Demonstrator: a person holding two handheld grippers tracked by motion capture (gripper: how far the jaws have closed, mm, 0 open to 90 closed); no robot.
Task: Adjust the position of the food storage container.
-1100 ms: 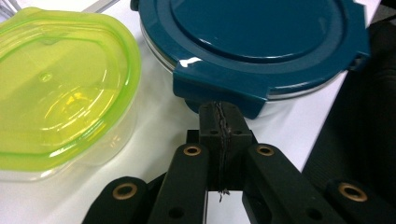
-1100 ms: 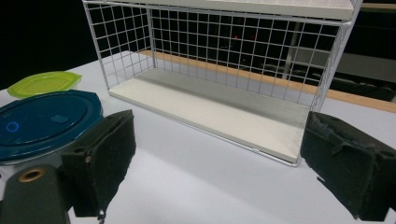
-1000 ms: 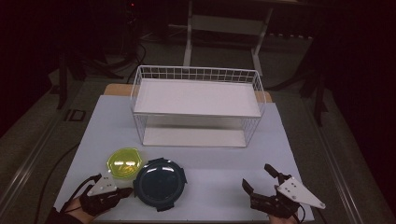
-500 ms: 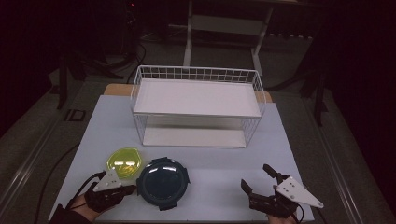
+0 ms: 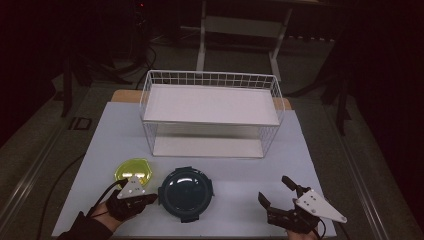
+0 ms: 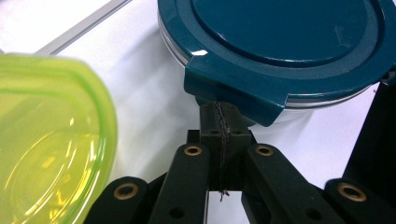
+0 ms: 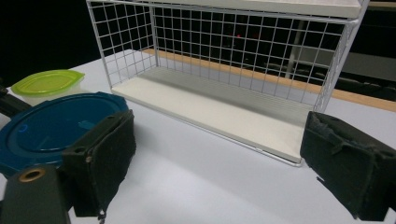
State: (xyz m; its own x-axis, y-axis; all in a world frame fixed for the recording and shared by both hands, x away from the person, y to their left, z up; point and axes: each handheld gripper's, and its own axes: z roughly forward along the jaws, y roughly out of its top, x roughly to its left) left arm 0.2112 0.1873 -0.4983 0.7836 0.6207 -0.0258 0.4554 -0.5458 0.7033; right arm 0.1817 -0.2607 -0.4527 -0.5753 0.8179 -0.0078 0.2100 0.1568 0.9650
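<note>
The left gripper [image 6: 219, 122], jaws closed and empty, nosed under a latch tab of the teal lidded container [image 5: 186, 193] (near table edge, beside the yellow-lidded container [image 5: 133, 170]). Best nudged gently. The right gripper [image 5: 276, 194] waited open.

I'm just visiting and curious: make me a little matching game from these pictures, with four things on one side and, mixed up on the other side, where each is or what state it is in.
Things:
1. round dark teal lidded container
2. yellow-green translucent lidded container
3. white wire two-level shelf rack
4. right gripper

Places or states:
A. stands at the far middle of the table
B. jaws wide apart, nothing between them
C. nearest the table's left edge
D. its lid tab sits just ahead of the closed left gripper

Pairs: 1-D, 2-C, 3-A, 4-B
</note>
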